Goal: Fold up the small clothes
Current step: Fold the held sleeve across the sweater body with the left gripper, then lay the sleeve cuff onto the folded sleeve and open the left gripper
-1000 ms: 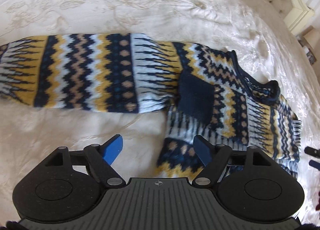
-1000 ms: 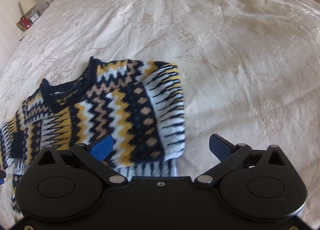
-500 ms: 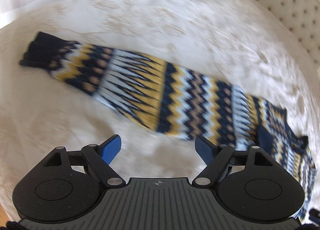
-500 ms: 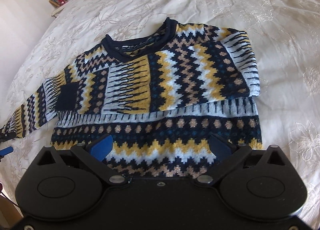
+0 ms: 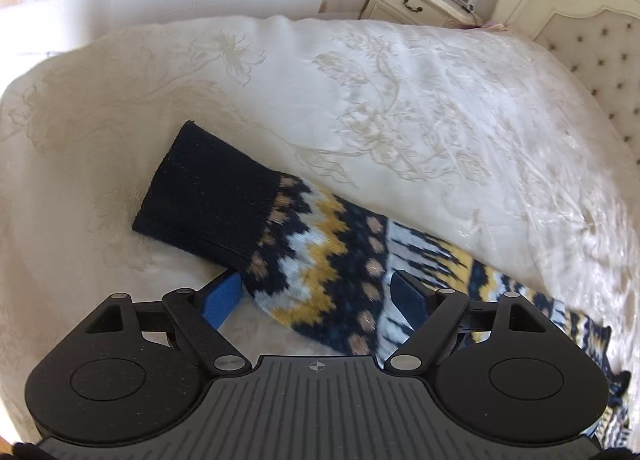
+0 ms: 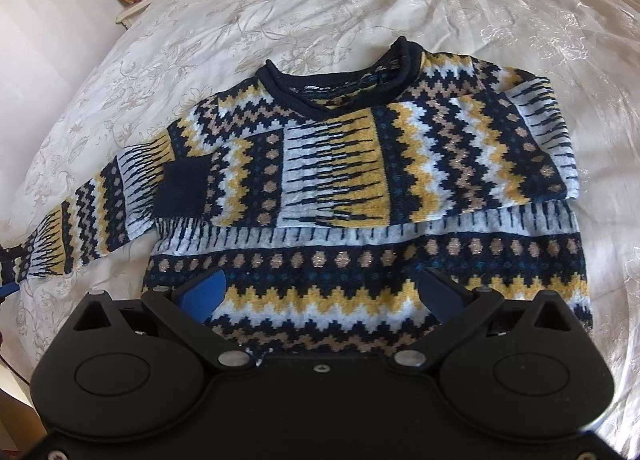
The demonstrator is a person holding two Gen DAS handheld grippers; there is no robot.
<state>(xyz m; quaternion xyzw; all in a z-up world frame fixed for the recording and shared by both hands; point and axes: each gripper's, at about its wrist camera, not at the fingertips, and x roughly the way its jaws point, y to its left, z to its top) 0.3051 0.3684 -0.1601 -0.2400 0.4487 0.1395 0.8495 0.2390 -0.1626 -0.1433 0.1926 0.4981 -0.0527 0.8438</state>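
The left claw (image 5: pixel 316 296) hangs spread wide over the outstretched sleeve (image 5: pixel 320 260) of the patterned sweater (image 6: pixel 360 188), its fingers astride the sleeve without pinching it, and the sleeve's dark navy cuff (image 5: pixel 208 196) lies just ahead and to the left on the cream bedspread (image 5: pixel 400 120). The right claw (image 6: pixel 324 292) is also spread and empty above the sweater's lower hem. The sweater's body lies flat just ahead of it, the other sleeve folded across the chest and the collar (image 6: pixel 340 88) farthest from it.
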